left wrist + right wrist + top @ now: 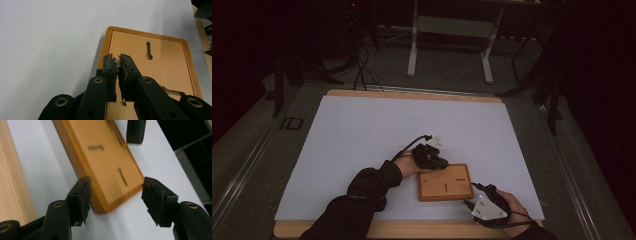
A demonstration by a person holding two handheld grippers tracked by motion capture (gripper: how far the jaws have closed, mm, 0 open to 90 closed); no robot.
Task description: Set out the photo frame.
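Observation:
A flat wooden board [445, 182] with a raised rim and narrow slots [148, 50] lies on a white sheet [377, 130] near the table's front. My left gripper [443, 163] is shut, its tips [118, 62] over the board's rim at the far left corner. A small pale bit with a red speck shows between the pads; I cannot tell what it is. My right gripper [469, 202] is open at the board's near right corner. Its jaws [115, 200] stand on either side of that corner [100, 207], with a gap to the right pad [152, 200].
The sheet covers a wooden table whose bare edge [10, 182] runs along the front. Beyond the table's far edge stand a white metal frame [449, 25] and dark stands, with cables [362, 70] on the floor. The person's dark sleeve [362, 195] lies across the front left.

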